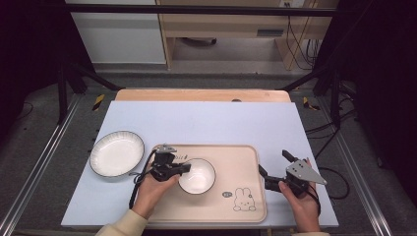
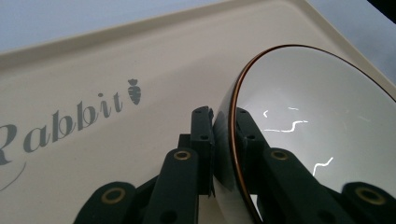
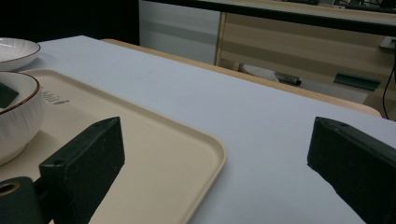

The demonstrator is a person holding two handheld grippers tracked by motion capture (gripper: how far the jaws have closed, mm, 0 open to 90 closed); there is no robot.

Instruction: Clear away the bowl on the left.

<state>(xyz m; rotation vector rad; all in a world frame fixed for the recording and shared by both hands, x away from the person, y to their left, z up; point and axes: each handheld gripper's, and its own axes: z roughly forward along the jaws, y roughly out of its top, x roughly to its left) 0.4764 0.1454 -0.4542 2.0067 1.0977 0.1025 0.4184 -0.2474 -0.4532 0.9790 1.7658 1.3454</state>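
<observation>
Jaws pinch bowl (image 2: 322, 126) rim on tray (image 1: 246, 162); plate (image 1: 116, 153) beside.

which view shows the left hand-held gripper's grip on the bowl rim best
The left gripper view: jaws pinch the bowl rim, one inside, one outside. High view shows the left hand-held gripper at the rim. Right gripper view shows the bowl's side.
</observation>
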